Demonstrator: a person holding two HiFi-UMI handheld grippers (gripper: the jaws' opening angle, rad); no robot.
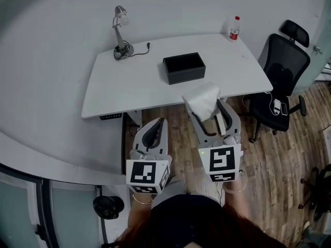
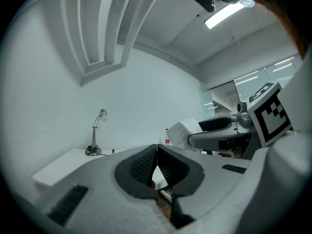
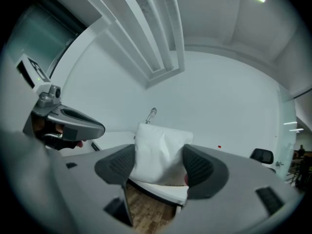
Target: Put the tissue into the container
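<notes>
- Left grey plastic two-jaw gripper [image 1: 161, 122]: black ribbed pads [image 2: 141, 165], white cube [image 1: 147, 173] bearing black square markers.
- Right grey plastic two-jaw gripper [image 1: 208, 110]: matching marker cube [image 1: 223, 161], small green light [image 1: 203, 152].
- Person: dark garment [image 1: 191, 221], thin bracelet [image 1: 142, 199].

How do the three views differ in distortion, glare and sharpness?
Head view: even light, sharp, the table edges bow slightly. Left gripper view: strong fisheye, dark corners, the ceiling light glares. Right gripper view: same fisheye and dark corners; the tissue between the jaws is sharp.
</notes>
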